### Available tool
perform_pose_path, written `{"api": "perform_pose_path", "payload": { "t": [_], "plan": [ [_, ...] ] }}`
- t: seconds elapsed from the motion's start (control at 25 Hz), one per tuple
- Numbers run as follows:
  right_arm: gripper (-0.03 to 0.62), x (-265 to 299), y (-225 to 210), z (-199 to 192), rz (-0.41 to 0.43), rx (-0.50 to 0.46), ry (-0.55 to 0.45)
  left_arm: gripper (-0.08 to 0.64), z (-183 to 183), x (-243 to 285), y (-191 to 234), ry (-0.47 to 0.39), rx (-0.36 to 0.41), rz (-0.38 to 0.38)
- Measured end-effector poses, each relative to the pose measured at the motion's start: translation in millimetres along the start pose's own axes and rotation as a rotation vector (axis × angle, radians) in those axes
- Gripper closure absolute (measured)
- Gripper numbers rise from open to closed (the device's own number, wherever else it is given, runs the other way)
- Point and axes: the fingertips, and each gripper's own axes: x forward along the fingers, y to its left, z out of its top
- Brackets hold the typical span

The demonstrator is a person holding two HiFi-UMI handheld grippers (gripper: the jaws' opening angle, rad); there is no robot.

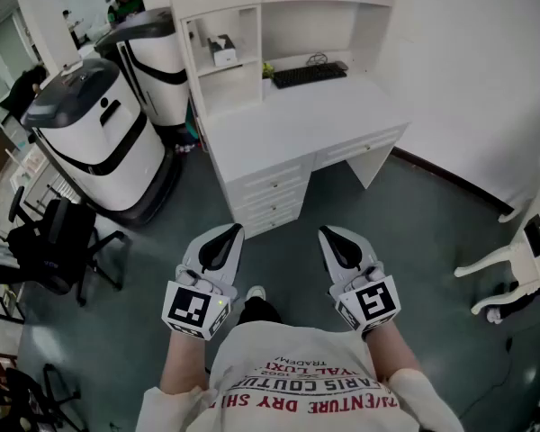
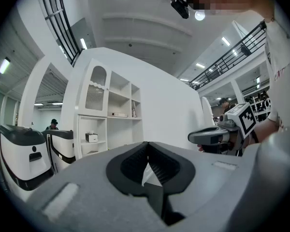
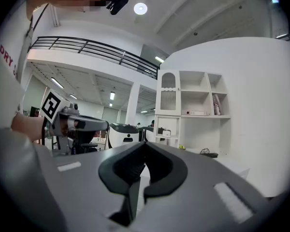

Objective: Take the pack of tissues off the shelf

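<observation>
The pack of tissues is a small white box on a middle shelf of the white shelf unit, which stands on the white desk. It also shows far off as the pack in the left gripper view and the pack in the right gripper view. My left gripper and right gripper are held side by side close to my body, well short of the desk, pointing level toward it. Both are shut with nothing between the jaws. Each sees the other: right gripper, left gripper.
A black keyboard lies on the desk under the shelves. Two large white-and-black machines stand left of the desk, with a black office chair nearer me. White furniture legs stand at the right. A person stands far back.
</observation>
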Motion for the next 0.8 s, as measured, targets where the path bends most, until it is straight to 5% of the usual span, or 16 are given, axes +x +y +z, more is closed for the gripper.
{"api": "perform_pose_path", "payload": {
  "t": [0.72, 0.76, 0.8],
  "plan": [
    [0.591, -15, -14, -9, -0.081, 0.086, 0.009, 0.554, 6, 3, -14, -0.047, -0.039, -0.017],
    [0.591, -15, -17, -9, -0.085, 0.088, 0.009, 0.532, 7, 7, -11, -0.051, -0.052, -0.003],
    [0.591, -16, -18, -11, -0.086, 0.087, 0.011, 0.433, 7, 10, -8, -0.054, -0.071, 0.012]
  ]
}}
